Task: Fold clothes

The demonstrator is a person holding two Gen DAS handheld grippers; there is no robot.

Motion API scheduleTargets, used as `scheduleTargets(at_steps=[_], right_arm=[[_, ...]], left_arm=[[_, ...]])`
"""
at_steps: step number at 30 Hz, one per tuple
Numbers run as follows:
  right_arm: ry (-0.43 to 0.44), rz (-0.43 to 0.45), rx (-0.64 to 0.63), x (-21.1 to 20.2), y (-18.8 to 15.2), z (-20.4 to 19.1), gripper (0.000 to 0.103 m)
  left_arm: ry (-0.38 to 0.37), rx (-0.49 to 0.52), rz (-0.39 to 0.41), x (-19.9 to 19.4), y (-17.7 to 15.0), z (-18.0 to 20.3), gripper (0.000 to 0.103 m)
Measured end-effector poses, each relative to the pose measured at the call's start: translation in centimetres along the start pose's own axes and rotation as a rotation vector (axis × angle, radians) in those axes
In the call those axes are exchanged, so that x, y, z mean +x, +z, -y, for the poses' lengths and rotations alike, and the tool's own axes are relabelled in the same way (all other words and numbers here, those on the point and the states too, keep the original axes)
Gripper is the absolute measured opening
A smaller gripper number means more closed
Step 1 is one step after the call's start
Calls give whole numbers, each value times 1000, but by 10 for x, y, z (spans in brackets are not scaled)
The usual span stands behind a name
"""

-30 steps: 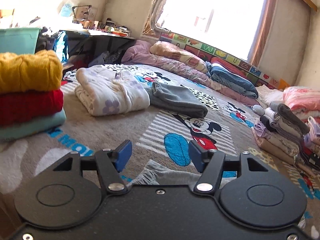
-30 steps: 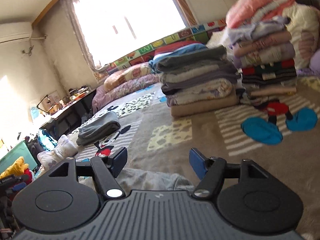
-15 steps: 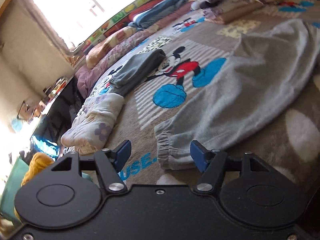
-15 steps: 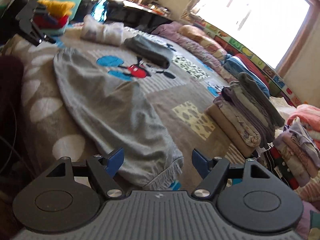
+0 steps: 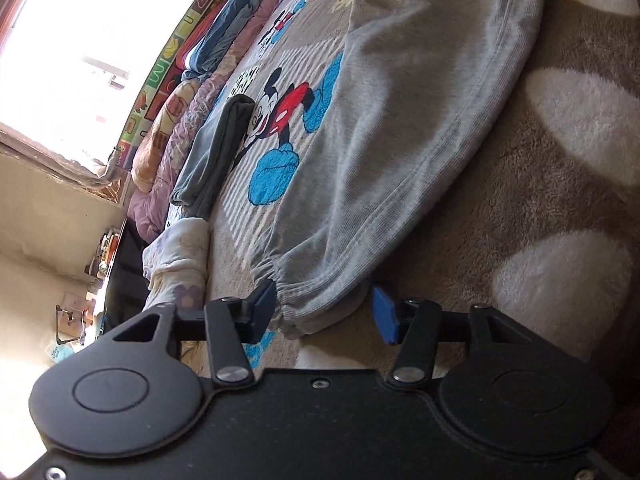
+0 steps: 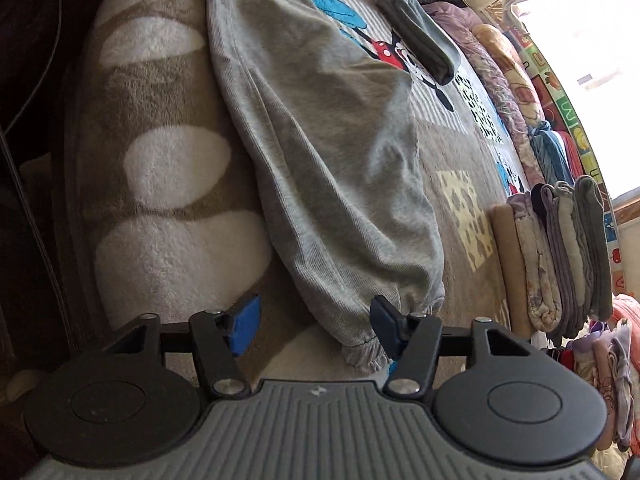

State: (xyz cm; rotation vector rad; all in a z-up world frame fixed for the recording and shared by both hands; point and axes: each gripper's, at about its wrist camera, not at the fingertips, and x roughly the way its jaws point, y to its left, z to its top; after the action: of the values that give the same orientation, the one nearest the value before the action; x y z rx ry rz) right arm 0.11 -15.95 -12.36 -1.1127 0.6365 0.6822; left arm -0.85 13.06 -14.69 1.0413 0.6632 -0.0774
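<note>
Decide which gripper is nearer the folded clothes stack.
Right. The right gripper, closing around one grey cuff, is beside the stack; the left gripper, closing around the other cuff, is far away.

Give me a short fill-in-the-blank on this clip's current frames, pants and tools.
1. The pants spread on the blanket are ____ in colour.
2. The cuff lies between the left tool's ____ pads.
3. The right tool is at the pants' other ____.
4. The stack of folded clothes shows in the ____ wrist view.

Missing words: grey; blue; cuff; right
</note>
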Motion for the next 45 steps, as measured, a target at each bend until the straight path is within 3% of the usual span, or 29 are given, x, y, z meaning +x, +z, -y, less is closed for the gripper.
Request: scheduleTargets(at_steps=[2,3,4,5,8,16,19,29,37,45], right_arm=[[-2,-1,1,2,0,0,55],[1,4,12,2,0,2,50],[5,9,25,2,0,4,45],[8,17,47,0,1,8,35],[5,69,139,-8,0,27,25],[-18,188,349,-19,-10,81,13],[-38,202,381,-15,-9,99,11],[-103,210,471,27,-3,173,8],[-69,170,531,84,-3,208,6],[-32,125,590,135,0,229,1]], left_arm=[[-5,-12,3,3,0,-2,28],[-9,-36,9,2,0,-5,23],[-13,-62,17,1,1,-9,11],[-17,-87,24,1,2,-12,7],[-28,-170,50,-1,4,-25,4],[-1,-425,117,4,20,-66,2],[20,-477,135,12,30,-81,2],[58,-522,142,70,74,-111,1],[33,-559,101,128,92,-119,0],[-6,-594,9,181,100,-124,0]])
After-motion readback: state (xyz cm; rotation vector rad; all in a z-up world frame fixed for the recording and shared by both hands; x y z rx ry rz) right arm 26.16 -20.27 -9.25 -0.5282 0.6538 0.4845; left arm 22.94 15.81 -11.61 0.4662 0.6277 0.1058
